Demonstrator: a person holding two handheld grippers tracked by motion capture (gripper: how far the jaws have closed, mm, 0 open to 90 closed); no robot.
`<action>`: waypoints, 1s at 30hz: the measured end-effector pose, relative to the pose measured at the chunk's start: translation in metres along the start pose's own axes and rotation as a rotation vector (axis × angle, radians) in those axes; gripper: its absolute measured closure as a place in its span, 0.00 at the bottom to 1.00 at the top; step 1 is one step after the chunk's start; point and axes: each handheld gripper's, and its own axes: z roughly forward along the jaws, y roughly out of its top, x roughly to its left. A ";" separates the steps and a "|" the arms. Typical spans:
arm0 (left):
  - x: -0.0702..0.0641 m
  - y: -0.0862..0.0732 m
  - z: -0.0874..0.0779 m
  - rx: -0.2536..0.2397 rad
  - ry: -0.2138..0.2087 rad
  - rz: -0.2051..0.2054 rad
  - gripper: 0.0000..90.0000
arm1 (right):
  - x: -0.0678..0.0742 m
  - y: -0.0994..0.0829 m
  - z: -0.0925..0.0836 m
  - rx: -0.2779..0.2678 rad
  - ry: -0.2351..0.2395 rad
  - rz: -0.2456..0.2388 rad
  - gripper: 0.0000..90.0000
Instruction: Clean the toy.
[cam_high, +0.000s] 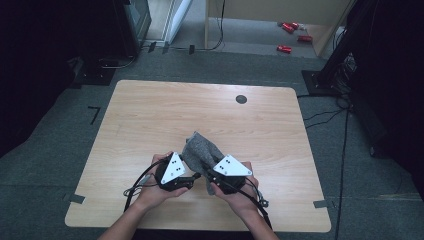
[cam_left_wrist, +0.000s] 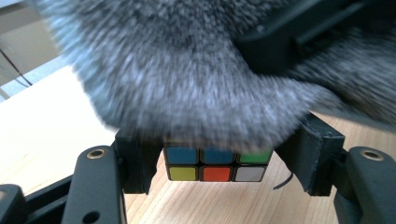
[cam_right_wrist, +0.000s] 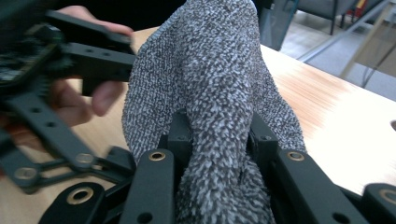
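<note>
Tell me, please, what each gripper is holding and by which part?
The left gripper clamps a colour cube by two opposite sides; the right gripper pinches a bunched fold of the grey cloth.

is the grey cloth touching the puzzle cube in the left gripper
Touching. In the left gripper view the grey cloth drapes down over the top of the puzzle cube, hiding its upper edge with no gap, while the left gripper clamps the cube.

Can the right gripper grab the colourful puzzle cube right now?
Probably not. The right gripper is shut on the grey fuzzy cloth, and the colourful puzzle cube sits clamped in the left gripper under that cloth.
</note>
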 end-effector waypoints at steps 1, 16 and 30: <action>0.001 0.000 -0.001 -0.006 -0.003 -0.006 0.39 | -0.003 0.000 -0.001 0.000 -0.011 0.008 0.78; 0.004 -0.001 0.000 -0.008 -0.005 -0.024 0.39 | -0.022 0.002 -0.013 -0.061 -0.027 0.082 0.77; 0.007 -0.001 -0.005 -0.039 -0.015 -0.036 0.39 | -0.036 -0.010 -0.007 -0.031 -0.042 0.114 0.77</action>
